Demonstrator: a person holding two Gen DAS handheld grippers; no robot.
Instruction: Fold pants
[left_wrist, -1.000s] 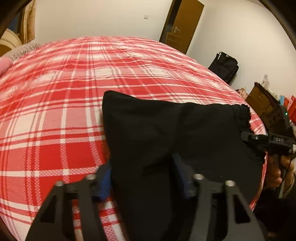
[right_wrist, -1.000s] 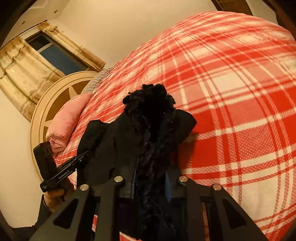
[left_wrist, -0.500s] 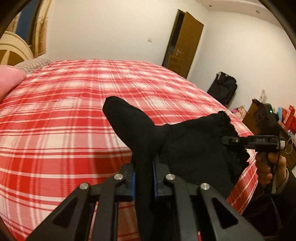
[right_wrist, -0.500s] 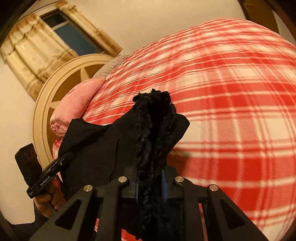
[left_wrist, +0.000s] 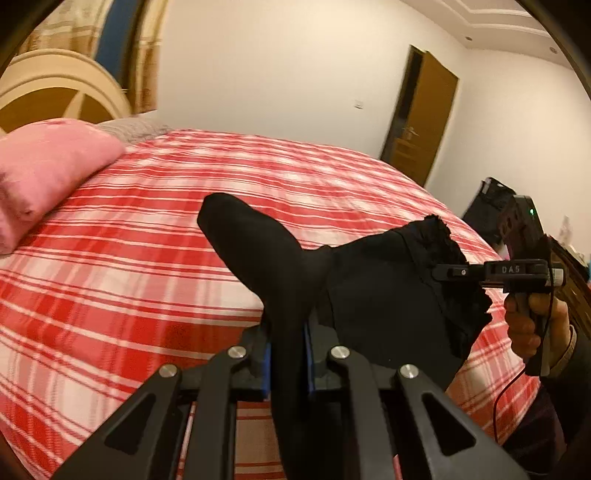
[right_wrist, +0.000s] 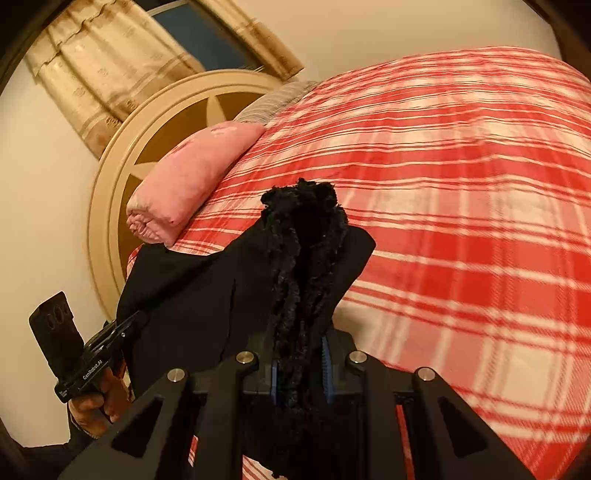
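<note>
The pants (left_wrist: 369, 295) are held above the bed (left_wrist: 147, 258), stretched between the two claws; the left claw (left_wrist: 287, 354) is closed on a smooth black fold that points up and away; the right claw (right_wrist: 300, 363) is closed on the fuzzy edge, level beside it; a pillow (left_wrist: 44, 173) lies near the headboard (right_wrist: 122, 177).

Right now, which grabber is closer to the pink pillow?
The left. The pink pillow lies off to the left gripper's own side, while the right gripper holds the black pants on the far side of it.
</note>
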